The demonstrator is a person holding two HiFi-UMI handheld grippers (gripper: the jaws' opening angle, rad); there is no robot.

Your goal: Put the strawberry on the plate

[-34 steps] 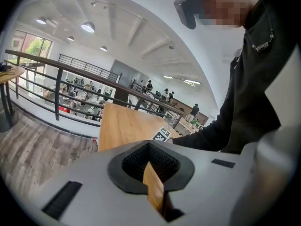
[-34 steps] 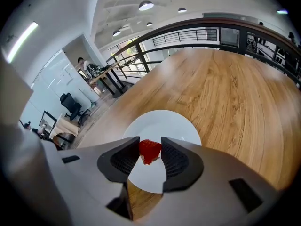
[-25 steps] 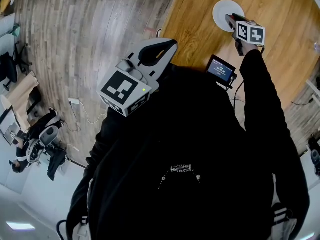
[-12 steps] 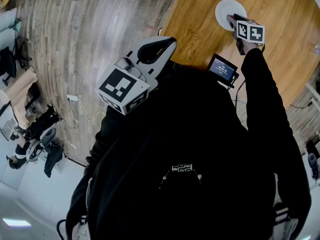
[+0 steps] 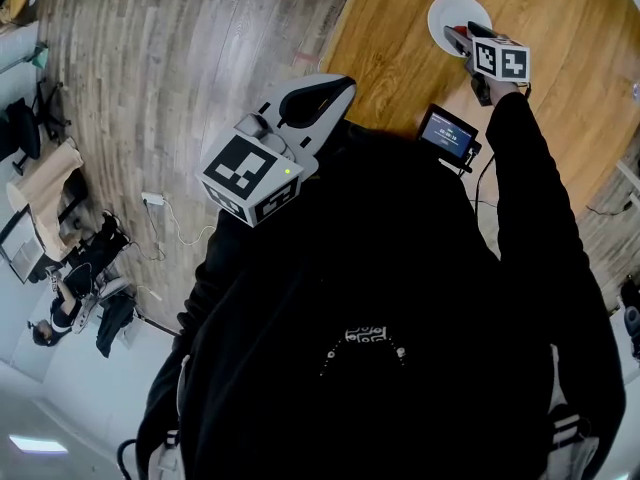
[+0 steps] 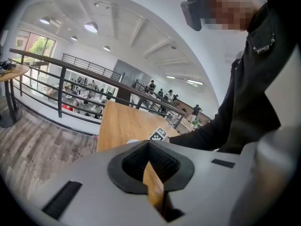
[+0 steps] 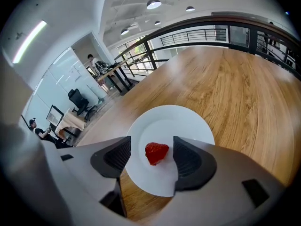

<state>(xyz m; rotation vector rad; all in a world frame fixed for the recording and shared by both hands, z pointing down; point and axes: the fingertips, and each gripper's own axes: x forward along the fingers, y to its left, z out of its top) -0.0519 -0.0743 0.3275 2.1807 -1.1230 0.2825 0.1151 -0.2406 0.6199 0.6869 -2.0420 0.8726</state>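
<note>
The small red strawberry (image 7: 156, 153) lies on the round white plate (image 7: 188, 124), between the opening jaws of the right gripper (image 7: 151, 150), whose pads are clear of it. It looks light, soft and easily bruised, so any further hold should be a gentle pinch across its broad sides. The plate sits on the wooden table (image 7: 235, 88). The left gripper (image 6: 149, 168) has its jaws together on nothing.

The table (image 7: 235, 88) is varnished wood, smooth, with a soft sheen over its grain. On the table, the plate (image 7: 188, 126) is smooth, matt white; the strawberry (image 7: 156, 153) glossy, pitted. Beside the table, the floor (image 5: 180, 48) is dull grey planks.
</note>
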